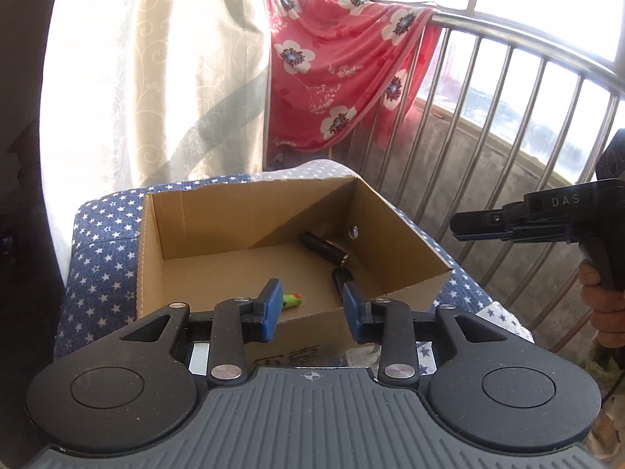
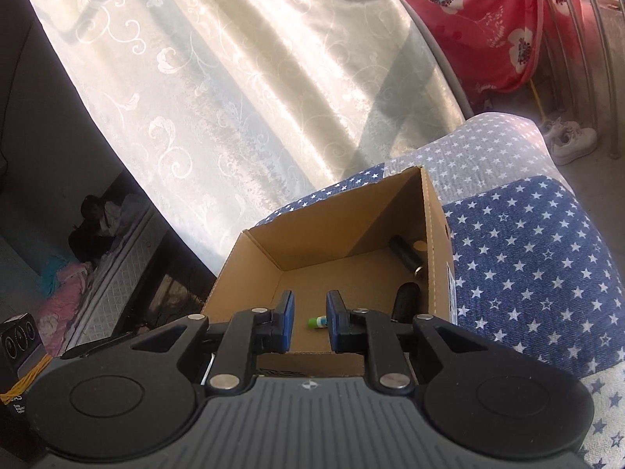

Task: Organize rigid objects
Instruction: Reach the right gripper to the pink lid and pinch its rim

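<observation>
Cardboard box (image 1: pixel 203 226) sits open on a cushion (image 1: pixel 101 242) with a blue star-print cover, and I place everything else from it. On the box floor I see a small green piece (image 1: pixel 292 299) toward the near wall, a dark cylinder (image 1: pixel 324 249) lying against the right-hand wall, and a second dark object (image 1: pixel 339 279) just nearer than that cylinder. My left gripper (image 1: pixel 312 308) hangs over the near edge of the box, its blue pads spread wide with nothing between them. My right gripper (image 2: pixel 309 318) also looks down over the near edge, its pads set apart at a narrower gap and empty; the green piece on the box floor shows through that gap. Behind the box hang a pale curtain (image 1: pixel 164 70) and a red flowered cloth (image 1: pixel 336 62) draped on a metal railing (image 1: pixel 519 35).
</observation>
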`<action>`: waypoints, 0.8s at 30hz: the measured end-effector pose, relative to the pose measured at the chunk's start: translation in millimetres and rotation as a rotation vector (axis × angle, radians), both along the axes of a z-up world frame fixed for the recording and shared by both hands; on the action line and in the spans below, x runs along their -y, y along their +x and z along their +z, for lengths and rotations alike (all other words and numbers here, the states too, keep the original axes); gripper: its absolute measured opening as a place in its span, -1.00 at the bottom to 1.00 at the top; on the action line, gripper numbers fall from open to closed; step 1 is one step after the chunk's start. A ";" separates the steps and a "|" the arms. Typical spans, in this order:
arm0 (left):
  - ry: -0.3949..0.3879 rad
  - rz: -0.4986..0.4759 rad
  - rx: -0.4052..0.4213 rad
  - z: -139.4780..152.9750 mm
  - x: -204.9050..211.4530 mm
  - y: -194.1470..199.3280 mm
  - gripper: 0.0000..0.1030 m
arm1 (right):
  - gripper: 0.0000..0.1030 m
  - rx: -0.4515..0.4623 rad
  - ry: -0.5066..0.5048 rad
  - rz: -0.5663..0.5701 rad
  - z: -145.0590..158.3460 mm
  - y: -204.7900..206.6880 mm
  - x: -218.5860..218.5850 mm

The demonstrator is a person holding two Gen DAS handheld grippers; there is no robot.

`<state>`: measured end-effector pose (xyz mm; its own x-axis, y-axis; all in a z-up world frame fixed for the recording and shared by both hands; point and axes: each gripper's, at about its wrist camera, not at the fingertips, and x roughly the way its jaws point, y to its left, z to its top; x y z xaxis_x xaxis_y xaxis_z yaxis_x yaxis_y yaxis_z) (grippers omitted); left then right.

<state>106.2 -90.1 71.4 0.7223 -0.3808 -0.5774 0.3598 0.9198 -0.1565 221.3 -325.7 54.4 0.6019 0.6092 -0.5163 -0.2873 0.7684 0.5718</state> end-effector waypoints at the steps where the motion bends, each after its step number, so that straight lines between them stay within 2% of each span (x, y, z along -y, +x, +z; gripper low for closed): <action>1: 0.007 0.012 0.003 -1.7 -4.3 -6.8 -0.34 | -0.62 0.004 0.007 0.003 -0.5 -5.1 -0.1; 5: 0.014 0.020 0.004 -10.9 -16.4 -27.9 -0.33 | -0.62 -0.009 0.042 0.029 -11.8 -27.5 -4.0; 9: 0.062 -0.028 -0.012 -28.2 -21.0 -50.6 -0.22 | -0.61 -0.048 0.058 0.064 -28.9 -41.8 -12.1; 12: 0.090 -0.060 -0.047 -44.8 -22.3 -63.4 -0.18 | -0.60 -0.079 0.036 0.087 -45.6 -48.8 -23.4; 18: 0.095 -0.145 -0.099 -73.9 -10.7 -74.1 -0.12 | -0.53 -0.163 -0.020 0.132 -81.5 -50.6 -53.7; 20: 0.110 -0.181 -0.102 -80.8 -3.0 -76.5 0.01 | -0.53 -0.186 -0.040 0.147 -91.1 -50.8 -63.5; 24: 0.174 -0.198 -0.093 -91.8 8.7 -78.5 0.13 | -0.53 -0.205 -0.090 0.163 -104.0 -54.8 -77.0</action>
<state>27.7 -98.8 -20.4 0.5846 -0.3984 -0.7067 0.5265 0.8491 -0.0432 166.5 -248.7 -49.7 0.3774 0.6356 -0.6735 -0.2964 0.7719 0.5624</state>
